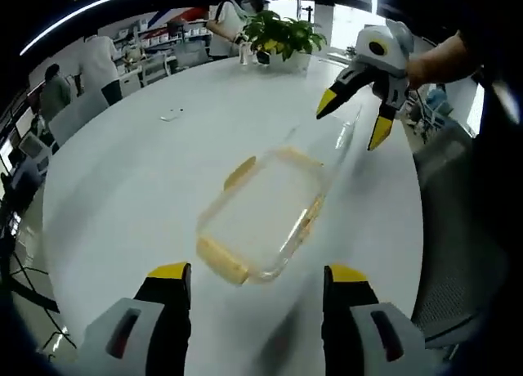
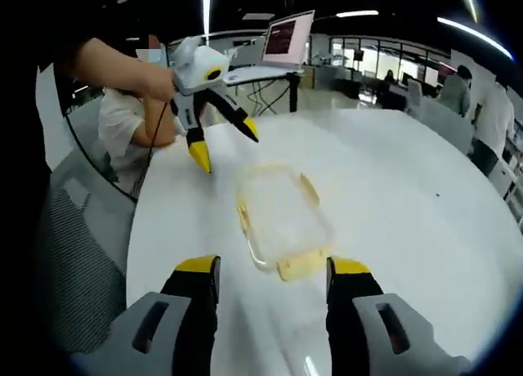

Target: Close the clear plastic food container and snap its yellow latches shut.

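A clear plastic food container (image 1: pixel 265 217) with yellow latches (image 1: pixel 222 260) lies on the round white table (image 1: pixel 122 196), blurred by motion. My left gripper (image 1: pixel 258 274) is open just short of its near end, touching nothing. The right gripper (image 1: pixel 353 121), held by a hand, hovers open past the container's far end. In the right gripper view the same container (image 2: pixel 282 221) lies straight ahead with a yellow latch (image 2: pixel 302 267) at its near end. My right gripper (image 2: pixel 272 267) is open in front of it. The left gripper (image 2: pixel 225 145) hangs open beyond it. Whether the lid is seated I cannot tell.
A potted plant (image 1: pixel 282 37) stands at the table's far edge and a small object (image 1: pixel 170 114) lies on the tabletop. A mesh chair (image 2: pixel 73 253) sits at the table's edge. A laptop (image 2: pixel 286 37) stands beyond the table. People sit or stand around the room.
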Motion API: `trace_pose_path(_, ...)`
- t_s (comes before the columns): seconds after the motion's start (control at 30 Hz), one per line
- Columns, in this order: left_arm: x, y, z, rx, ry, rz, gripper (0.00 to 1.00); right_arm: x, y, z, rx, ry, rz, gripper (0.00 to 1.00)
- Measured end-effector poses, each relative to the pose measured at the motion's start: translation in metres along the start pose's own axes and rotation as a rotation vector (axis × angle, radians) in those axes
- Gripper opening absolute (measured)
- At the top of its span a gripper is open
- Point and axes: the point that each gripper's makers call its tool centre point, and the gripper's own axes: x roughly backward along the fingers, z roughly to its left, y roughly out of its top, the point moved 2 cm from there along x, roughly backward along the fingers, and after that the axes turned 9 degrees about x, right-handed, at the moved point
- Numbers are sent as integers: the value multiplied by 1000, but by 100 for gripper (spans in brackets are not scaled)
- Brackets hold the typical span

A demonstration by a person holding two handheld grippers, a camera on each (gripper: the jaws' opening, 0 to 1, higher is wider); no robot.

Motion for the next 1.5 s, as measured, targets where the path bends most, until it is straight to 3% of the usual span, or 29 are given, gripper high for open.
trace_pose_path(0.2, -7, 2, 9, -40, -23, 35, 62, -7, 1, -12, 6, 6, 37, 49)
trace_pose_path(0.33, -11, 0, 11, -108, -35, 73, 61, -9, 0, -18, 0, -1, 53, 49)
trace_pose_path(0.63, -21, 3, 28, -150, -43, 120, 57, -25, -11, -27, 94, 19, 149, 53)
trace_pose_path(0.8, -28, 5, 36, -224, -56, 157, 56, -36, -14, -32, 119, 45, 189, 51)
trace_pose_path(1.03, -32, 14, 35, -327, -94, 187, 54, -42, -16, -37, 151, 94, 234, 47)
trace_pose_path(1.5, -41, 4, 27, -497, -165, 301, 48, -51, -25, -29, 202, 169, 320, 47)
